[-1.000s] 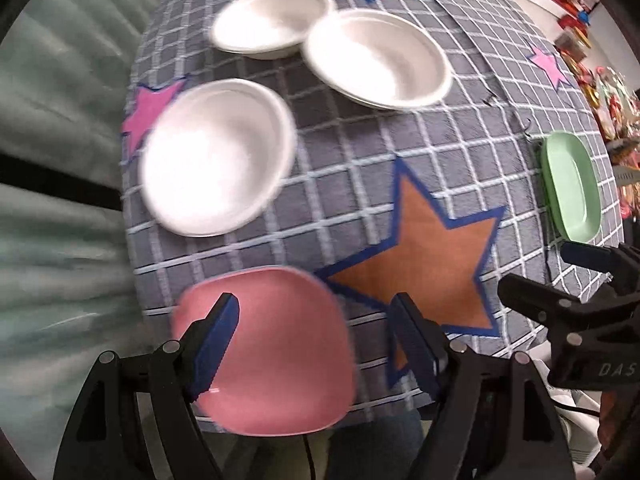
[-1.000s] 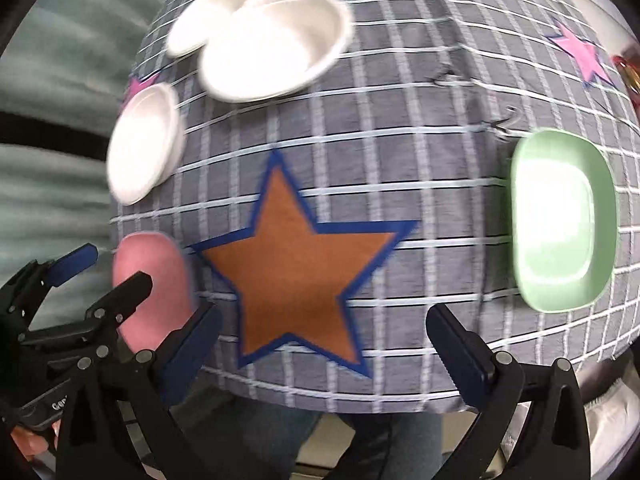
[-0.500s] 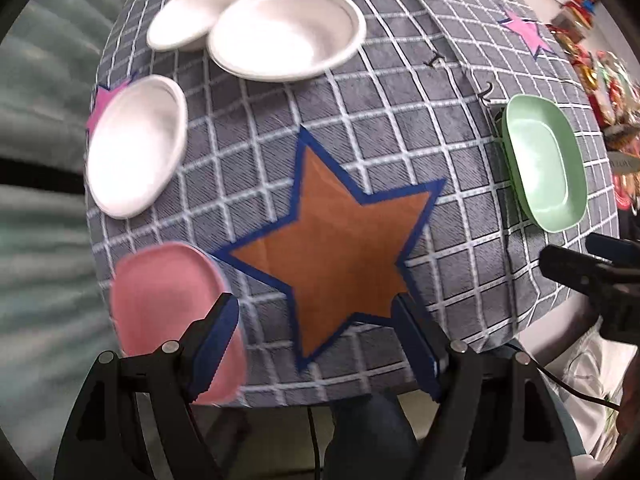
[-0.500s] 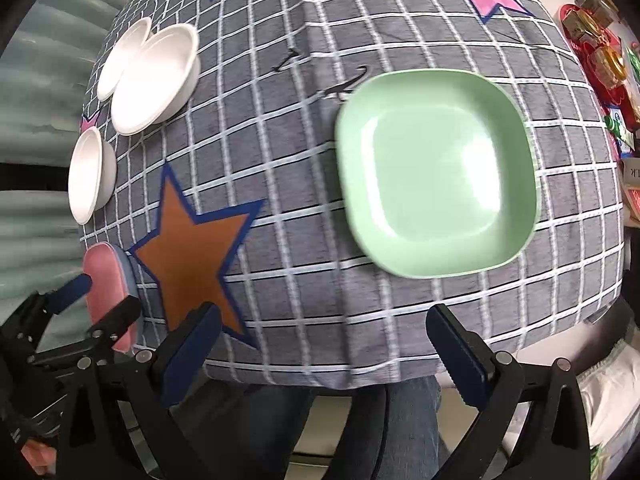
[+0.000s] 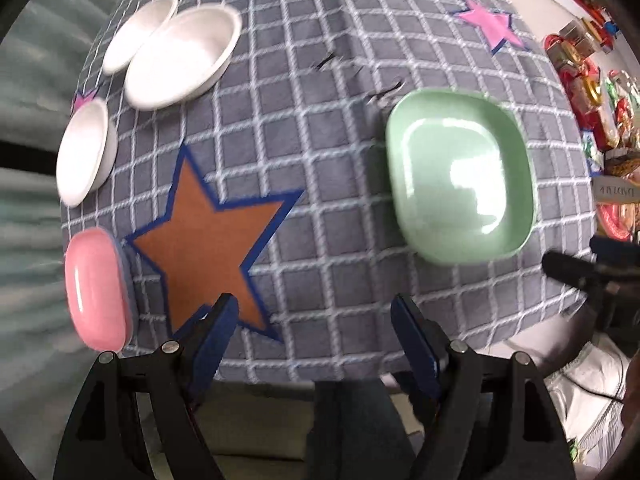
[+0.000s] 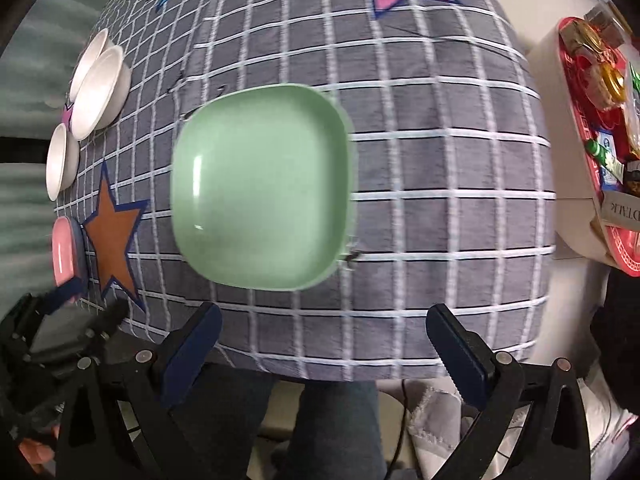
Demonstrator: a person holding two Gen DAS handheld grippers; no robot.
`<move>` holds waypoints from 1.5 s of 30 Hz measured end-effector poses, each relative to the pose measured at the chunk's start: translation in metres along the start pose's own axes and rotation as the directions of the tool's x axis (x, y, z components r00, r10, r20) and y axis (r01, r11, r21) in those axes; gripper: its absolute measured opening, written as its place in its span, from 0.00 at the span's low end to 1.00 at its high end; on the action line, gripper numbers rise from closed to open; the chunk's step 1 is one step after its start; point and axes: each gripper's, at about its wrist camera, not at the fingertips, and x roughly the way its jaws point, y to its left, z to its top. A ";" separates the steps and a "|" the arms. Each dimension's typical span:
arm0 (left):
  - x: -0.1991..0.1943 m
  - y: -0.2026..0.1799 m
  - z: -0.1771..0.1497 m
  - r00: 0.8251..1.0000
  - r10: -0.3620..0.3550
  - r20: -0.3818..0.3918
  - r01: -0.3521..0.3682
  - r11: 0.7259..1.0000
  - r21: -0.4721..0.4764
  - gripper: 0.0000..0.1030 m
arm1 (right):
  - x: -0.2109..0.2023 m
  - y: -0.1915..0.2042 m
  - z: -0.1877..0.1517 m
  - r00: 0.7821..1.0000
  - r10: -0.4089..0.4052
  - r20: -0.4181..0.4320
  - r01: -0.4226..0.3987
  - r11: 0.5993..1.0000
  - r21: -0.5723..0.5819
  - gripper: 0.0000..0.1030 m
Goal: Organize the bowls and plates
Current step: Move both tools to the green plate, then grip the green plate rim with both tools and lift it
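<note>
A green square plate (image 5: pixel 460 180) (image 6: pixel 260 184) lies on the grey checked tablecloth (image 5: pixel 320 128), right of centre. A pink plate (image 5: pixel 96 288) (image 6: pixel 62 250) lies at the near left edge. Three white bowls sit at the far left: two overlapping (image 5: pixel 180 56) (image 6: pixel 98 88) and one apart (image 5: pixel 82 152) (image 6: pixel 60 162). My left gripper (image 5: pixel 316 332) is open and empty over the near table edge by the brown star. My right gripper (image 6: pixel 324 340) is open and empty just in front of the green plate; it also shows in the left wrist view (image 5: pixel 592 268).
A brown star patch (image 5: pixel 212 236) lies between the pink and green plates. A side table with a red tray of small items (image 6: pixel 600 128) stands to the right. The person's legs (image 6: pixel 340 428) are below the near edge. A curtain (image 5: pixel 28 60) hangs at left.
Both grippers swung to the right along the near table edge. The green plate now fills the right wrist view's centre, and the pink plate has slid to the left edge of both views.
</note>
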 end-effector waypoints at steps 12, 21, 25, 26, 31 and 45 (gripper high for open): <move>0.000 -0.024 0.046 0.998 0.005 0.060 -0.003 0.999 -0.037 0.79 | 0.009 -0.047 0.004 0.998 -0.036 -0.044 0.036 0.999 0.006 1.00; 0.030 -0.033 0.085 0.998 0.050 0.043 -0.050 0.999 -0.003 0.79 | 0.028 -0.035 0.036 1.000 0.007 -0.023 -0.007 1.000 0.013 1.00; 0.036 -0.039 0.089 0.997 0.065 0.031 -0.065 0.998 0.002 0.79 | 0.022 -0.029 0.042 1.000 -0.016 0.013 0.016 0.999 -0.036 1.00; 0.038 -0.039 0.091 0.997 0.070 0.038 -0.070 0.998 0.000 0.79 | 0.023 -0.026 0.045 1.000 -0.013 0.014 0.014 0.999 -0.042 1.00; 0.054 -0.038 0.091 0.996 0.081 0.024 -0.080 0.997 -0.012 0.79 | 0.030 -0.016 0.062 1.000 0.001 0.027 0.000 0.999 -0.045 1.00; 0.082 -0.017 0.105 1.000 -0.008 0.015 0.008 0.999 -0.035 0.65 | 0.053 0.045 0.088 0.999 0.041 0.032 -0.036 0.990 -0.137 0.34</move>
